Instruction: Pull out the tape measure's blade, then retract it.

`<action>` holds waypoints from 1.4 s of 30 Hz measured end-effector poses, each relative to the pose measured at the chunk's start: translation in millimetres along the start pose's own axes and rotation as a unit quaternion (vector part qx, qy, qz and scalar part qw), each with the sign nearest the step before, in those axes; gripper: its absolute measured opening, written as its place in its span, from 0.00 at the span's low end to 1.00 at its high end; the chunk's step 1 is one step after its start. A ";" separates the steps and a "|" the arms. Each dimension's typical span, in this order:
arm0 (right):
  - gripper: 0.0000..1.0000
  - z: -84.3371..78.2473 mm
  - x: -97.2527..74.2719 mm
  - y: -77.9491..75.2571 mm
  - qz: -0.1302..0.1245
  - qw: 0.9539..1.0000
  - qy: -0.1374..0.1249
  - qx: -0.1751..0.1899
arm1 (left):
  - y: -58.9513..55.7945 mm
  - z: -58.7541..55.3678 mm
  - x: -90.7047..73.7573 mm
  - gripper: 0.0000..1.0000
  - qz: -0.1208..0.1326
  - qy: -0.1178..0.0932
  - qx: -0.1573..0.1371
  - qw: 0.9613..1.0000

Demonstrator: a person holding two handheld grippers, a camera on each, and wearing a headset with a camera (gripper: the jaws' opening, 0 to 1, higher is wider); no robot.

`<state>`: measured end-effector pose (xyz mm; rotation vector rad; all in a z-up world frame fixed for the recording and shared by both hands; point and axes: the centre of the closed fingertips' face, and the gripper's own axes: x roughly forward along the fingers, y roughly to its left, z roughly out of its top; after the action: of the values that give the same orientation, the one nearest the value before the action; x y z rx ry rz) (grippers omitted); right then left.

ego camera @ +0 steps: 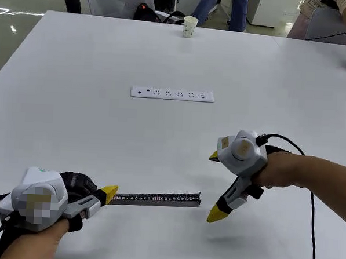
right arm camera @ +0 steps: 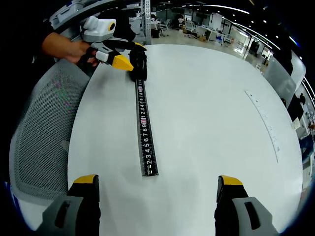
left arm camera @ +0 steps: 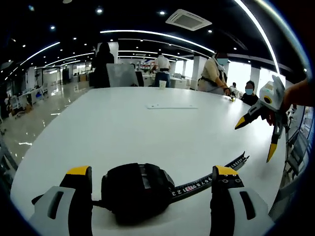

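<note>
The black tape measure case [ego camera: 77, 185] lies on the white table [ego camera: 161, 140] at the near left, between the jaws of my left gripper [ego camera: 94, 189]. In the left gripper view the case [left arm camera: 138, 189] has a small gap to each yellow-tipped finger, so that gripper [left arm camera: 151, 171] is open. The blade [ego camera: 158, 198] runs flat to the right, extended, with its hook end free. My right gripper [ego camera: 215, 185] hovers open just past that end, holding nothing. In the right gripper view the blade [right arm camera: 145, 128] stops just short of the open gripper [right arm camera: 157, 179].
A white power strip [ego camera: 172, 94] lies mid-table and a paper cup [ego camera: 190, 26] stands at the far edge. People stand beyond the table. A black cable [ego camera: 309, 189] trails from the right hand. A grey mesh chair [right arm camera: 39, 137] sits beside the table's edge.
</note>
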<state>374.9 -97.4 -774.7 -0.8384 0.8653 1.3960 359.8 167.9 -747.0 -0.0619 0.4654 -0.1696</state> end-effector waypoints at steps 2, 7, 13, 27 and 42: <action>0.99 -1.1 5.3 -1.4 -0.001 1.000 0.006 -0.006 | 0.7 -3.3 0.8 0.99 0.006 -0.002 0.000 1.000; 0.96 -3.5 12.6 -3.3 -0.001 1.000 0.014 -0.006 | 4.5 -6.4 -0.5 0.99 0.033 -0.010 0.011 0.999; 0.83 -4.9 16.0 -4.1 -0.006 1.000 0.015 -0.017 | 1.9 -6.0 1.6 0.99 0.032 -0.012 0.011 0.999; 0.41 -2.1 24.3 5.9 0.020 0.999 0.017 -0.038 | 4.7 -4.1 3.8 0.99 0.039 -0.016 -0.005 0.999; 0.22 -6.8 30.7 12.3 0.035 0.997 0.038 -0.052 | 8.7 -2.2 4.2 0.99 0.046 -0.019 -0.016 0.999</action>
<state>362.3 -89.3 -805.0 -0.9536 0.8941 1.4871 363.8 175.7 -751.7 -0.0751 0.4331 -0.0713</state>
